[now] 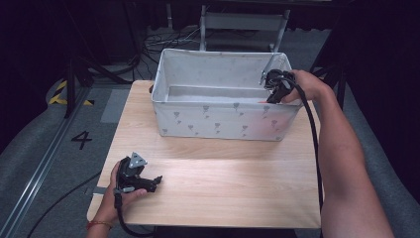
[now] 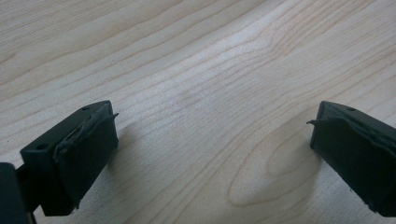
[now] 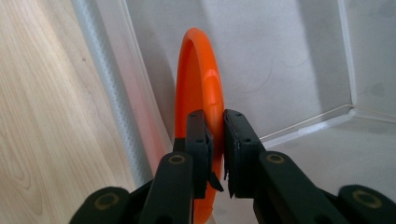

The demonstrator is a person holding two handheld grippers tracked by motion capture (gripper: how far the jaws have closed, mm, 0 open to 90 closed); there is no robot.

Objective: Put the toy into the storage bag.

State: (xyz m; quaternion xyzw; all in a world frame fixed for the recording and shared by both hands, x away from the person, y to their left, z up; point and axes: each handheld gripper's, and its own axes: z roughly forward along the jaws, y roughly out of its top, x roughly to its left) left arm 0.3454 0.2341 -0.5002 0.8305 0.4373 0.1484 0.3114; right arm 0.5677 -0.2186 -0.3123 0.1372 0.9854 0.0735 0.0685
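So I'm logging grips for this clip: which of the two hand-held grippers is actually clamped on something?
The right hand-held gripper, inside the fabric bin: its jaws pinch an orange ring. The left hand-held gripper hangs open over the table.

the high view looks down over the table (image 1: pixel 223 178), while both gripper views sit close, sharing its wood.

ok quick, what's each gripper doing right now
left gripper: open, nothing between its jaws, low over the table.
right gripper: shut on the orange ring, inside the fabric bin.
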